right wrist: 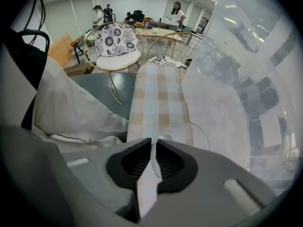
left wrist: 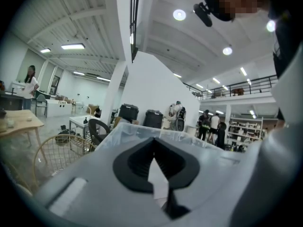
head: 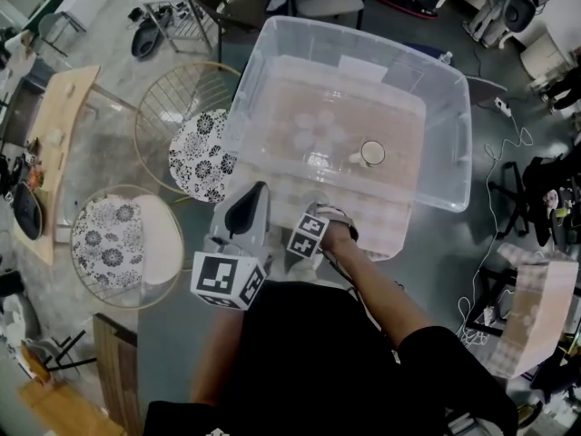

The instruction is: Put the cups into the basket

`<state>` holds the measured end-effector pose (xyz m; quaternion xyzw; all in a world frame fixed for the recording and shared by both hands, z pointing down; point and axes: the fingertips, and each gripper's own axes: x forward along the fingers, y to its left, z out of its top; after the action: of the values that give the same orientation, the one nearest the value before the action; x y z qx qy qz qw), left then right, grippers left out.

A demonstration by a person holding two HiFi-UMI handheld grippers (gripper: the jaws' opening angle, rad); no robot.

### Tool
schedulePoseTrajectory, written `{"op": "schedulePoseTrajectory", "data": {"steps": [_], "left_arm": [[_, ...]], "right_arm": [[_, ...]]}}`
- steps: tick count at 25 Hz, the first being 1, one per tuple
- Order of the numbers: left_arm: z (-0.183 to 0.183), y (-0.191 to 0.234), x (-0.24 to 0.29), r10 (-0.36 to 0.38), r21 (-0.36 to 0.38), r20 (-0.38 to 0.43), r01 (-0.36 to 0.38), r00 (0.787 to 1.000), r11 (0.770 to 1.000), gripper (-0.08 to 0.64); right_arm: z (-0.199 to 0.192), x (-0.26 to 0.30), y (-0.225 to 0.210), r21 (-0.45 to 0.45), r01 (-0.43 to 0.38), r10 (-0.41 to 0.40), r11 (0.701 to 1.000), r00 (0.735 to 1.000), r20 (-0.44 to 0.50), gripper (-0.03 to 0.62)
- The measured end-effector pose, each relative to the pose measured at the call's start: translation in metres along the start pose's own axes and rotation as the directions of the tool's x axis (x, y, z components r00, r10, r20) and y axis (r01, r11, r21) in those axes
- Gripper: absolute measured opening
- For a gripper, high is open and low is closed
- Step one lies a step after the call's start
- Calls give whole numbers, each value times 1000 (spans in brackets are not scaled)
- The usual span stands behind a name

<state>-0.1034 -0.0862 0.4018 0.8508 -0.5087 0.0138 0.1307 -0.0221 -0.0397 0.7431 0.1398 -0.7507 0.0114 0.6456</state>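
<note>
Right gripper (right wrist: 152,144) tight on cup (right wrist: 187,129) rim

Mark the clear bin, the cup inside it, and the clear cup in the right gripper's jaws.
clear bin (head: 250,98), head view, left wall.
cup in bin (head: 372,153), head view, its mouth.
clear cup (right wrist: 185,135), right gripper view, its side wall.

Bright, even indoor light thruout. Left gripper view: round ceiling lamps (left wrist: 179,14) at 12 o'clock, strip lamp (left wrist: 72,46) at 10, slight flare. Both gripper views: strong fisheye bend, black vignette at corners, nearest foreground soft. Head view sharp; pale glare on clear bin (head: 252,98) walls; shadows faint.
</note>
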Motion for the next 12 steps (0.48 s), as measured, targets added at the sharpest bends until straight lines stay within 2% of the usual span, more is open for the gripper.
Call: {"op": "schedulePoseTrajectory", "data": {"steps": [12], "left_arm": [[0, 0, 0, -3, -11, 2, 3, 1000, 1000, 6]], "right_arm": [[1, -15, 5, 58, 4, -9, 998, 997, 79, 25]]}}
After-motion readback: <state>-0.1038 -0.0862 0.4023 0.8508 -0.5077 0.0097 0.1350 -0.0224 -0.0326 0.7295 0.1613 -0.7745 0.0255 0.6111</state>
